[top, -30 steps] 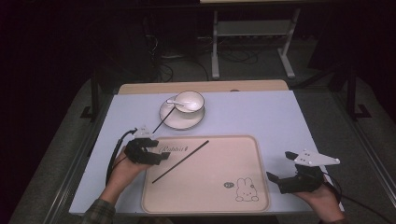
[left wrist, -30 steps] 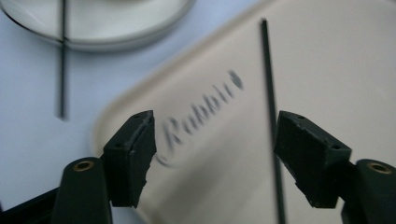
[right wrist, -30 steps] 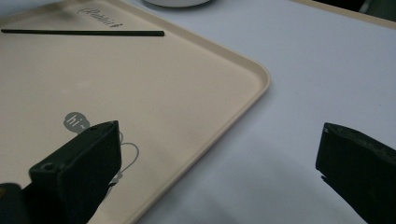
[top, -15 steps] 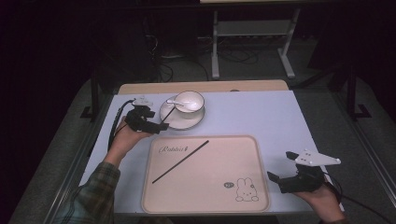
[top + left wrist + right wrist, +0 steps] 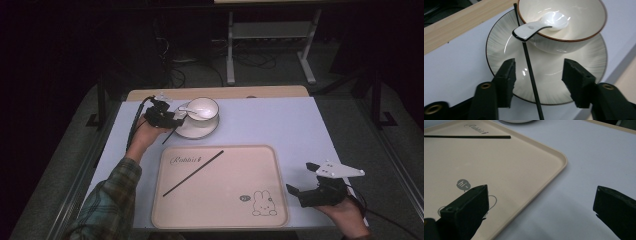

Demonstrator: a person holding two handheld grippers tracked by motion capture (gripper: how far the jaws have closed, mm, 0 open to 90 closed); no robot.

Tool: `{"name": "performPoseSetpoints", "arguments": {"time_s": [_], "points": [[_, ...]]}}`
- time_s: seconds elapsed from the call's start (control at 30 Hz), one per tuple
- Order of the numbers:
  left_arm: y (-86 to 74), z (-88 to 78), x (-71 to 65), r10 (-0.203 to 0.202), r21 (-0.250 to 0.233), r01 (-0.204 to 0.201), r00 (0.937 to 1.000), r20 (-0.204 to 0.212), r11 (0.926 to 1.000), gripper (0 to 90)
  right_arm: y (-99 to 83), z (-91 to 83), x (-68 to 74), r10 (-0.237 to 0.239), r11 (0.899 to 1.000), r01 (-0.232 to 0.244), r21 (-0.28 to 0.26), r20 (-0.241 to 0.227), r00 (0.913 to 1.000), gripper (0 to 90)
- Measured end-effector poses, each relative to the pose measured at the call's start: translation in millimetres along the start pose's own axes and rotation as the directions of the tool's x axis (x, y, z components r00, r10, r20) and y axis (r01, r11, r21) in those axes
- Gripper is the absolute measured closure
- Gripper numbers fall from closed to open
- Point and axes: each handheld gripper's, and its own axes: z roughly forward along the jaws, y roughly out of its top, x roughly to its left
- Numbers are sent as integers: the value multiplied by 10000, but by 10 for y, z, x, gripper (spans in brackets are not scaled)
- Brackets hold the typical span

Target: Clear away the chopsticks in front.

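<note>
The left claw point(image 5: 537, 75) is hovering over the plate point(image 5: 499, 50) at the table's point(image 5: 280, 120) far left, its jaws closing but not yet pressing the black chopstick point(image 5: 530, 72) lying between them; the right claw point(image 5: 300, 192) is resting open beside the tray point(image 5: 250, 165), where a second chopstick point(image 5: 192, 173) is lying.

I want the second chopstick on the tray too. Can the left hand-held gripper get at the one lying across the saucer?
Probably yes. The left hand-held gripper has just been closing, its jaws apart on either side of the chopstick on the saucer, not yet touching it. Nothing blocks it; the spoon lies farther along.
</note>
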Motion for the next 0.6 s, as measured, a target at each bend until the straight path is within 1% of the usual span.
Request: {"name": "performPoseSetpoints", "arguments": {"time_s": [0.03, 0.07, 0.1, 0.17, 0.2, 0.23, 0.27, 0.3, 0.43, 0.57, 0.6], "points": [[-12, 76, 14, -59, 136, 60, 9999, -115, 9999, 516, -4, -3, -5, 19, 10000, -19, 18, -5, 10000, 0], [-12, 76, 14, -59, 136, 60, 9999, -115, 9999, 536, -4, -3, -5, 19, 10000, -19, 18, -5, 10000, 0], [-22, 112, 21, -105, 192, 108, 9998, -142, 9998, 536, -6, -3, -7, 25, 10000, -25, 17, -5, 10000, 0], [-43, 180, 34, -227, 281, 232, 9996, -179, 9993, 574, -8, -5, -11, 35, 10000, -35, 23, -2, 10000, 0], [-52, 208, 40, -222, 309, 228, 9995, -215, 9993, 616, -9, -8, -14, 27, 10000, -27, 19, -11, 10000, 0], [-58, 230, 44, -281, 355, 289, 9993, -232, 9990, 616, -9, -8, -14, 27, 10000, -27, 19, -11, 10000, 0], [-65, 252, 50, -300, 367, 308, 9993, -222, 9989, 658, -11, -12, -15, 24, 10000, -24, 15, -7, 10000, 0], [-80, 296, 56, -473, 455, 482, 9987, -209, 9978, 671, -12, -14, -18, 6, 10000, -6, -3, -4, 10000, 0], [-95, 343, 51, -507, 543, 517, 9985, -200, 9972, 741, -15, -20, -24, 40, 10000, -40, -4, 13, 10000, 0], [-93, 360, 48, -626, 635, 652, 9971, -425, 9958, 821, -17, -24, -25, 26, 10000, -26, 0, 8, 10000, 0], [-93, 360, 48, -626, 635, 652, 9971, -425, 9958, 829, -17, -24, -25, 26, 10000, -26, 0, 8, 10000, 0]]}}
